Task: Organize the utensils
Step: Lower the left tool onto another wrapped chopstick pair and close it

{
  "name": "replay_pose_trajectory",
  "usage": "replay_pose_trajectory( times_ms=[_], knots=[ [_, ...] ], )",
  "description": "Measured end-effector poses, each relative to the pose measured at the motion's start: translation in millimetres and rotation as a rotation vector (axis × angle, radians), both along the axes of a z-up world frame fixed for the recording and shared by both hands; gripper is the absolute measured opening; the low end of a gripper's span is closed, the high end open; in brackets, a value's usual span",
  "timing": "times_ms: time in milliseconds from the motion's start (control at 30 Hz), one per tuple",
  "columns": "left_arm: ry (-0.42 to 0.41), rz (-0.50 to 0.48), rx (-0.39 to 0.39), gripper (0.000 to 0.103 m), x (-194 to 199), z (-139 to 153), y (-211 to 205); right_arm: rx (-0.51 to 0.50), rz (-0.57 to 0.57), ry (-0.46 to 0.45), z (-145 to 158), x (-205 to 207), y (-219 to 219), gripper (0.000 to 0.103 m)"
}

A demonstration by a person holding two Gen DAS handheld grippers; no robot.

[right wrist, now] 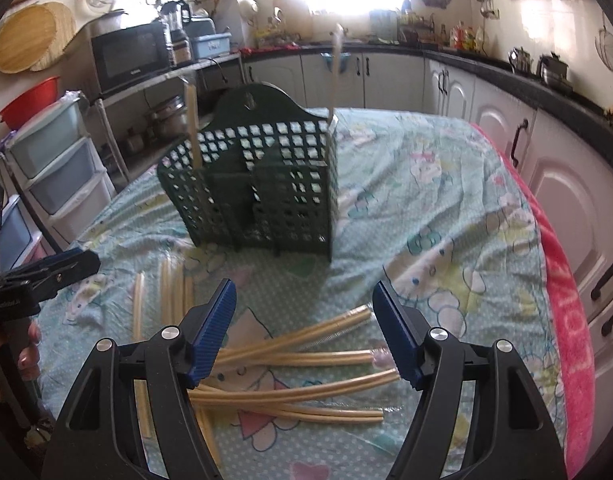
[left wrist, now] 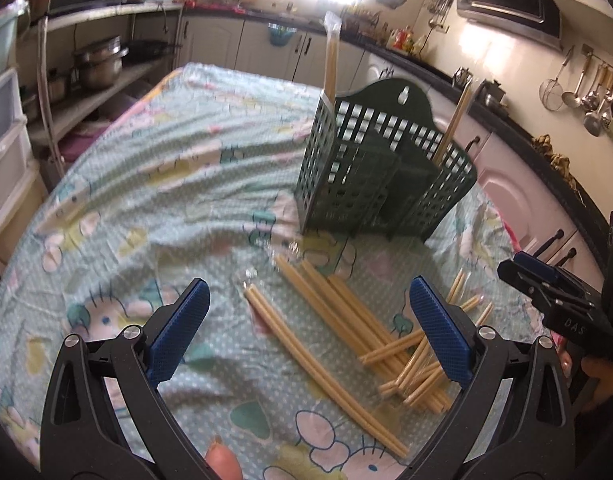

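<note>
Both tools released, nothing between pads: left tool [left wrist: 306, 332], right tool [right wrist: 302, 326]. Chopsticks [left wrist: 346, 328] heaped crosswise in clear wrappers on table [left wrist: 146, 184], caddy [left wrist: 382, 172] at 12 o'clock, two pairs in it. Risks: pinching several at once; slick wrapper slipping; tools colliding over heap.

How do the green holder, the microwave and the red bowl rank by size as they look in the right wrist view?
Largest to smallest, as they look:
1. green holder
2. microwave
3. red bowl
The holder stands much nearer the camera, so its lead over the microwave may not be its true size.
</note>
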State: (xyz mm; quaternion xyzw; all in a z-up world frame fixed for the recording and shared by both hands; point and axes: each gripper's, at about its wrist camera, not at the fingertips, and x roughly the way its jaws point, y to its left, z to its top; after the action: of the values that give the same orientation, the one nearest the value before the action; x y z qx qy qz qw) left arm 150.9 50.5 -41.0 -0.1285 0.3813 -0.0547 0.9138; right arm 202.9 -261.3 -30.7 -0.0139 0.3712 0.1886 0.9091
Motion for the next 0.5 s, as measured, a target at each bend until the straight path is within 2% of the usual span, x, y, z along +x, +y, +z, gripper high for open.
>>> replay_pose_trajectory(
  times_ms=[100, 267, 333, 500],
  knots=[
    [0.046, -0.003, -0.024, 0.089, 4, -13, 1, -0.005, -0.009, 0.028, -9, 5, -4, 0.068],
    [0.115, -0.008, -0.079, 0.067, 9, -30, 5, 0.008, -0.018, 0.093, -21, 12, -8, 0.068],
    [0.145, -0.013, -0.105, 0.062, 12, -37, 6, 0.012, -0.023, 0.116, -26, 16, -10, 0.064],
    [0.219, -0.002, -0.175, 0.055, 21, -54, 12, 0.046, -0.040, 0.205, -38, 30, -14, 0.058]
  ],
)
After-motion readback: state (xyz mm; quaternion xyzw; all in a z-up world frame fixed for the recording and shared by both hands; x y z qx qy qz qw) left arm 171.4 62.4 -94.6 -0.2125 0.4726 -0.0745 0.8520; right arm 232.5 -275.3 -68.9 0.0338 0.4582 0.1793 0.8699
